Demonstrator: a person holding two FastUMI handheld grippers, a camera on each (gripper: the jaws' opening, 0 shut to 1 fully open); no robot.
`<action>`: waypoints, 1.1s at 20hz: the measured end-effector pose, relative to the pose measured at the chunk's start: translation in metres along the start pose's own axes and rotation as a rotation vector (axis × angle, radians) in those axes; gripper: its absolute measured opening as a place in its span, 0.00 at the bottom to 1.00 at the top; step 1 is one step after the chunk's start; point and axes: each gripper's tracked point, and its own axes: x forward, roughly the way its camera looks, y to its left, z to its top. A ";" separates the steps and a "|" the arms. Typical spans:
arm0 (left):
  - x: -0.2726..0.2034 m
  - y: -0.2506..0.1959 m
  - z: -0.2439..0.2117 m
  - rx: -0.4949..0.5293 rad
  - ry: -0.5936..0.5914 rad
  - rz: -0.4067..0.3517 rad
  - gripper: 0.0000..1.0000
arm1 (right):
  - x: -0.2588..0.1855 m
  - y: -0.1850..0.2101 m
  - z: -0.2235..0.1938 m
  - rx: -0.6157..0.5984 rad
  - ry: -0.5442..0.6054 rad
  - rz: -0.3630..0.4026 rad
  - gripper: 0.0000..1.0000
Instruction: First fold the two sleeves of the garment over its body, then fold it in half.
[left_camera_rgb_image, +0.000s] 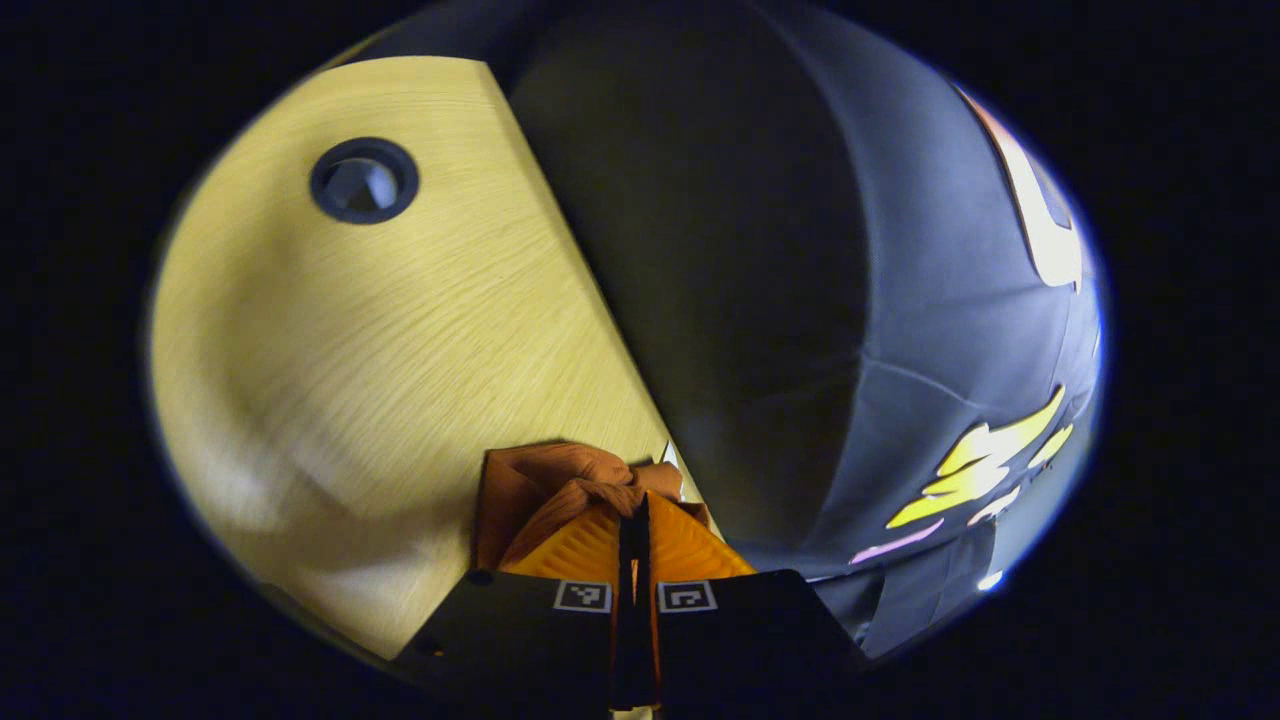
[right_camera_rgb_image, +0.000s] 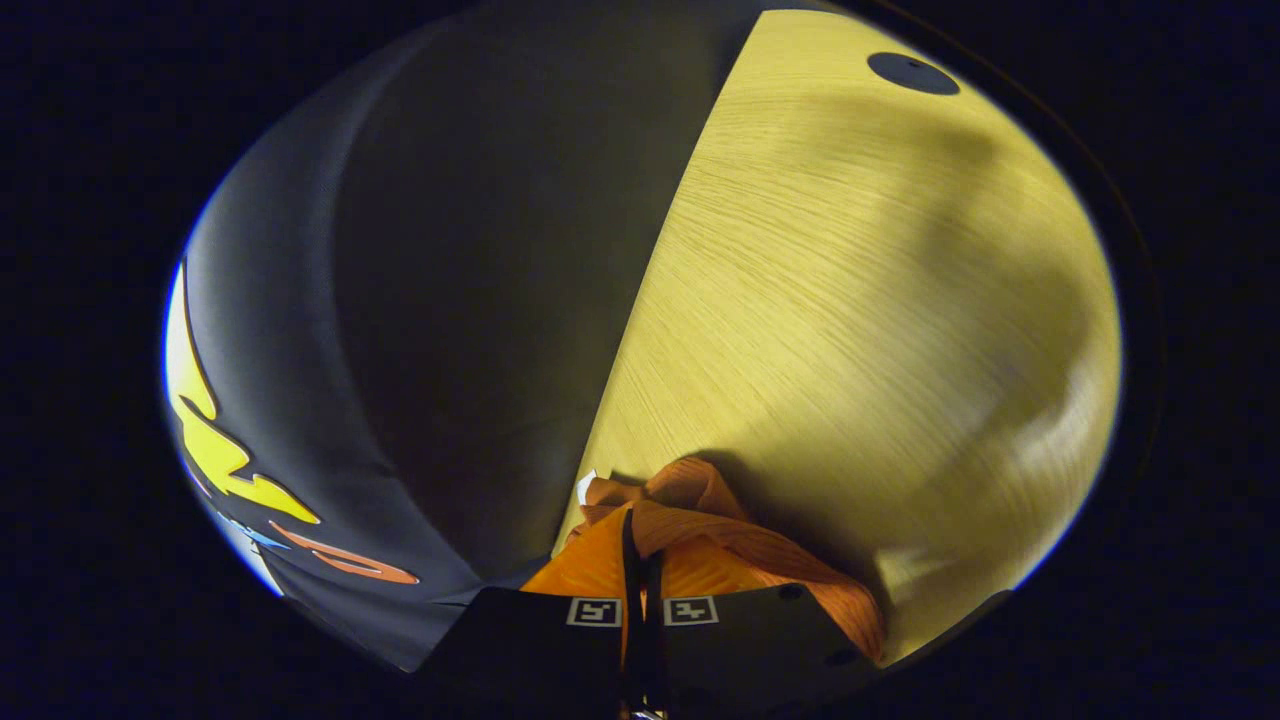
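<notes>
An orange ribbed garment (left_camera_rgb_image: 545, 490) bunches at the tips of my left gripper (left_camera_rgb_image: 634, 520), whose fingers are shut on its cloth just above the light wooden table (left_camera_rgb_image: 400, 330), close to the table's edge. In the right gripper view, another bunched part of the same orange garment (right_camera_rgb_image: 720, 545) is pinched in my right gripper (right_camera_rgb_image: 640, 535), also shut, near the table (right_camera_rgb_image: 850, 300) edge. Most of the garment is hidden below the fingers.
A round dark cable grommet (left_camera_rgb_image: 364, 180) is set in the tabletop at the far left of the left gripper view; a flat dark grommet cap (right_camera_rgb_image: 912, 73) lies at the far top of the right gripper view. Black booth cloth (left_camera_rgb_image: 950, 330) hangs beyond the table's edge.
</notes>
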 end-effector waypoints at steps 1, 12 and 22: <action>0.002 0.001 0.001 -0.025 -0.034 -0.008 0.03 | -0.004 -0.003 0.010 0.012 -0.013 0.006 0.01; 0.008 -0.018 0.016 -0.236 -0.290 -0.113 0.07 | -0.011 -0.014 0.005 0.204 -0.098 0.126 0.05; 0.029 -0.038 0.019 -0.258 -0.324 -0.146 0.51 | -0.047 0.034 0.030 0.039 -0.120 0.195 0.82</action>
